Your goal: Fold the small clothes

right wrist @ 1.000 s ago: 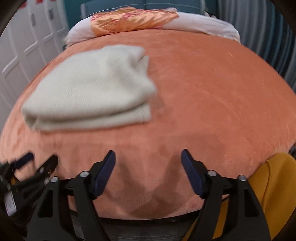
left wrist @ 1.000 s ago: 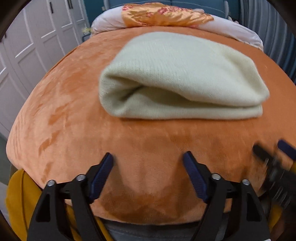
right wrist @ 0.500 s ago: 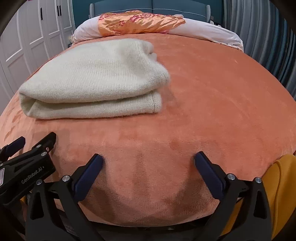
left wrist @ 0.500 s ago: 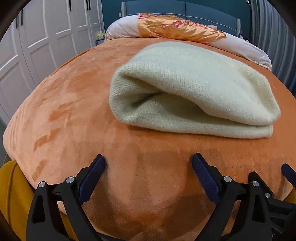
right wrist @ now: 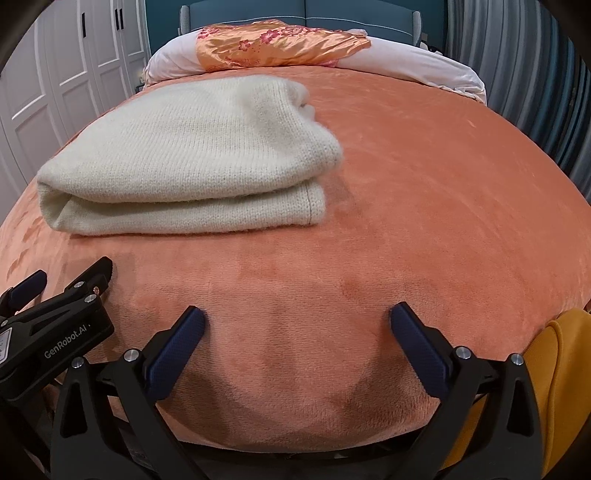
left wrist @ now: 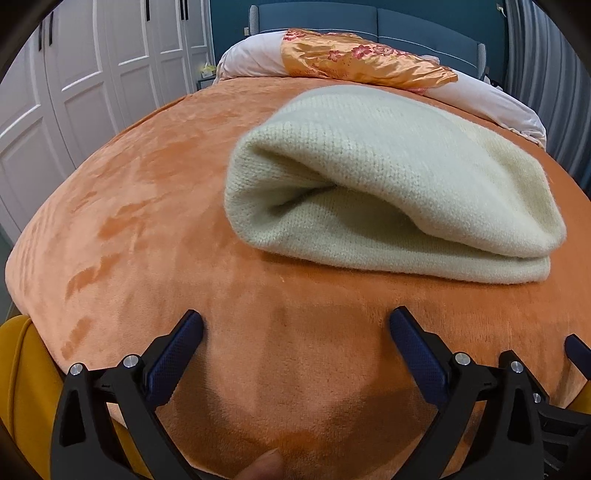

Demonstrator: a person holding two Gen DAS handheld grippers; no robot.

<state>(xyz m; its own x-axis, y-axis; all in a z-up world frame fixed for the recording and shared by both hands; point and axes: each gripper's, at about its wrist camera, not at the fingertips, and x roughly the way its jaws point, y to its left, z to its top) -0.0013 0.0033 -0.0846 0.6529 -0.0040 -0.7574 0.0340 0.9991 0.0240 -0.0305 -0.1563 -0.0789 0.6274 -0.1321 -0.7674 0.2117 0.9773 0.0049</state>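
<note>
Folded cream knit garment (left wrist: 388,177) lying on the orange bed cover (left wrist: 147,229), well ahead of both tools. Left tool (left wrist: 295,328) spread wide after just opening, nothing between its pads, low over bare cover. Right tool (right wrist: 297,325) likewise just opened wide and empty. Seen from the left wrist only: gaping fold mouth, fingertip (left wrist: 264,467) at bottom edge. Seen from the right wrist only: stacked flat edges, bare cover rightward, left tool's body at lower left.

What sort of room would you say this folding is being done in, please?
Most likely a bedroom: a bed with an orange blanket, pillows against a blue headboard, and white wardrobe doors beside it.
</note>
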